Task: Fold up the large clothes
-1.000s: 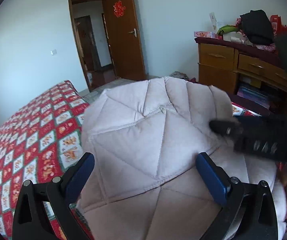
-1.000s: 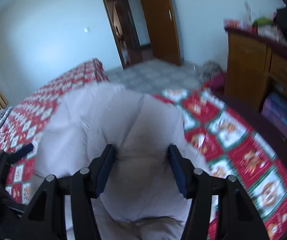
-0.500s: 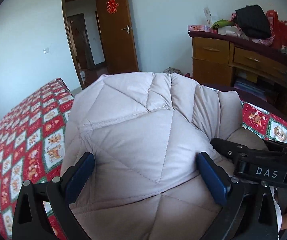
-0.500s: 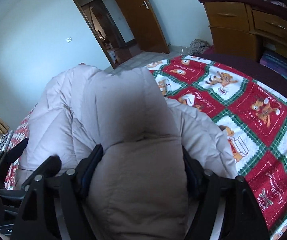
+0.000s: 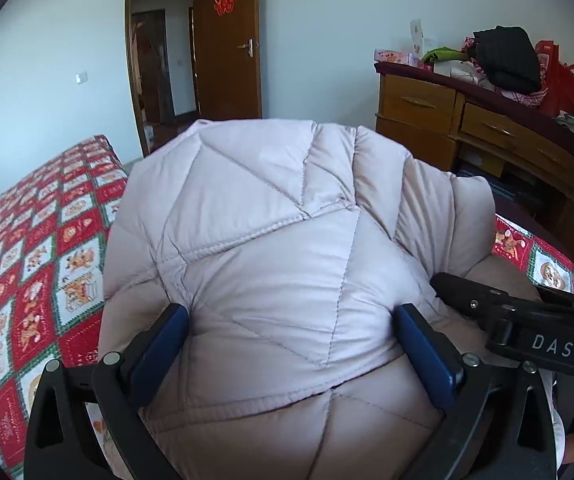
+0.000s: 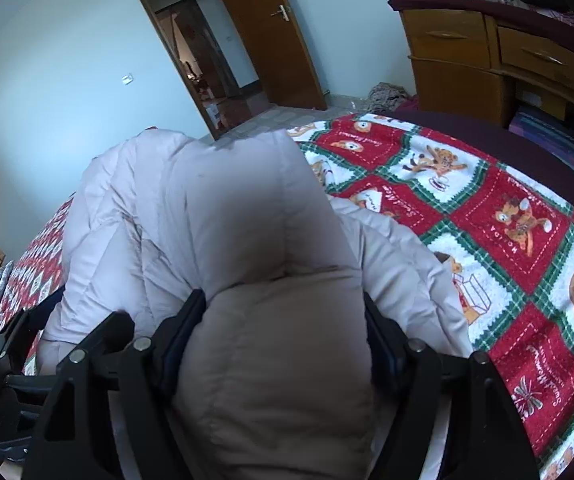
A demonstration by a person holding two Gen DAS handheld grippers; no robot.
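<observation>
The quilted jacket [image 5: 271, 264] now fills the middle and lower part of both wrist views, closer and squarer than a second ago, when it sat further off over the patterned bedspread [image 5: 35, 264]. I judge the fold is being brought over and pressed down. The jacket is pale pink, puffy, stitched in diamonds, and bunched on the bed. The left gripper [image 5: 291, 334] stands wide, released, with padding bulging between its fingers. The right gripper [image 6: 285, 320] straddles a thick roll; whether it clamps is unclear.

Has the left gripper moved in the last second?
Yes. The left gripper has tilted up and turned left: the door and dresser sit lower and rightward in its view.
</observation>
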